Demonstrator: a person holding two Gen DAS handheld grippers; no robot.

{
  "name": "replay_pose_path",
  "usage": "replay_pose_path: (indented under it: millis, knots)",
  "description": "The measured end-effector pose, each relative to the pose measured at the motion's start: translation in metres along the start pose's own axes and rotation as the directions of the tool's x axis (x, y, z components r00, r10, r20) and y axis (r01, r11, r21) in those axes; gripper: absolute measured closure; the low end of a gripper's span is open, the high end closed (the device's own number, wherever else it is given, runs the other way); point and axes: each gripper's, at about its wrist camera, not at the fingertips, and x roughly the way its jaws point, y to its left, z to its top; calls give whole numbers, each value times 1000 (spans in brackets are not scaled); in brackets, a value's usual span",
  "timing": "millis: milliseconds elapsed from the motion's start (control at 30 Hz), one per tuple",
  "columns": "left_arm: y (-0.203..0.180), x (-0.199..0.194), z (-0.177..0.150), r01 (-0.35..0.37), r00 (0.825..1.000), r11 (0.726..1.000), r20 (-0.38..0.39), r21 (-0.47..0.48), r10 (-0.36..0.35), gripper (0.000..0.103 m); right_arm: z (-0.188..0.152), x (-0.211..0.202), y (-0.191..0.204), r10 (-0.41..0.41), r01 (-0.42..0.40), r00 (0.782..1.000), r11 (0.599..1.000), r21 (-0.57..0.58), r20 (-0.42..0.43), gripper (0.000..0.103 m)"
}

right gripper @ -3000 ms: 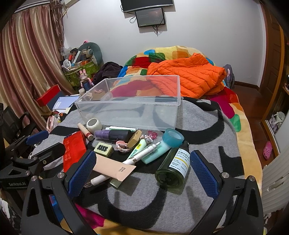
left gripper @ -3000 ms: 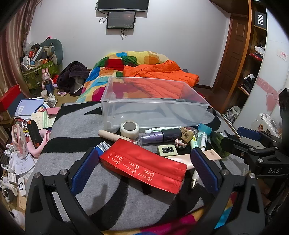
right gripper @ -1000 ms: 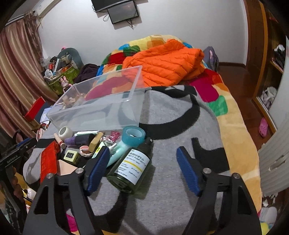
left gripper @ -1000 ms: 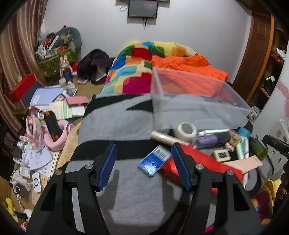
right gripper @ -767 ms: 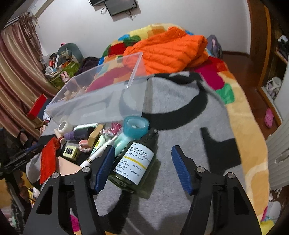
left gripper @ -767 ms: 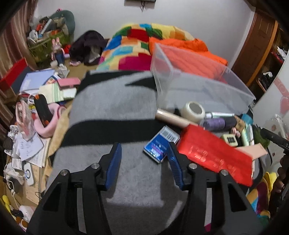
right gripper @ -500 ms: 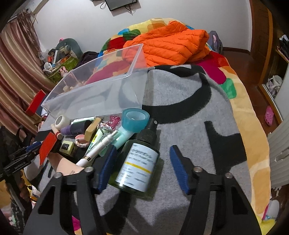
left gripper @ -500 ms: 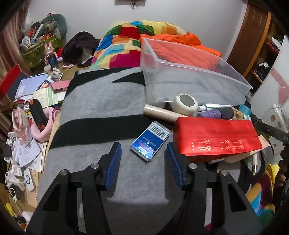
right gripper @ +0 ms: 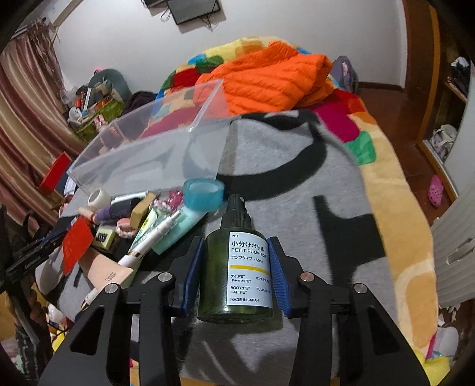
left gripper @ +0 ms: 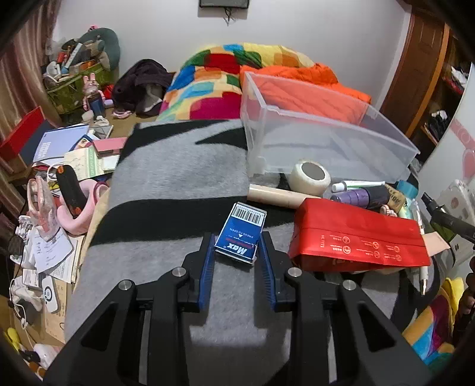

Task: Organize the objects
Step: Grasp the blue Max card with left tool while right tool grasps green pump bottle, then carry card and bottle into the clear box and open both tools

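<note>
At the lower centre of both views, I am closing my left claw onto the blue staple box and my right claw onto the green pump bottle, pads meeting their sides on the grey blanket, readying both for the clear bin behind.

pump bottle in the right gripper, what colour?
Dark green pump bottle, black pump top, white label; clearest in right wrist view.

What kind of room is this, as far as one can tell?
Most likely a lived-in bedroom: a bed with a colourful patchwork blanket, an orange quilted jacket lying on it, and a small screen fixed on the wall above.
</note>
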Motion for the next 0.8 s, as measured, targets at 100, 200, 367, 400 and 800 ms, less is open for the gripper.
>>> replay_pose_path:
  millis: [100, 200, 367, 400, 800]
  knots:
    - [1, -11, -1, -12, 999, 1000, 32, -6, 12, 73, 6, -9, -1, 3, -3, 999, 1000, 1, 35, 64]
    - [1, -23, 2, -20, 998, 1000, 67, -9, 20, 74, 14, -17, 4, 8, -7, 997, 1000, -17, 71, 64]
    - [-4, -40, 16, -3, 991, 1000, 136, -13, 5, 74, 33, -27, 21, 32, -23, 992, 997, -69, 125, 64]
    - [-6, -43, 20, 5, 988, 1000, 151, -12, -3, 74, 38, -28, 26, 36, -24, 989, 996, -83, 140, 64]
    - [-35, -43, 65, 54, 973, 998, 221, 44, -63, 73, 87, -20, 68, 117, -82, 977, 978, -190, 177, 64]
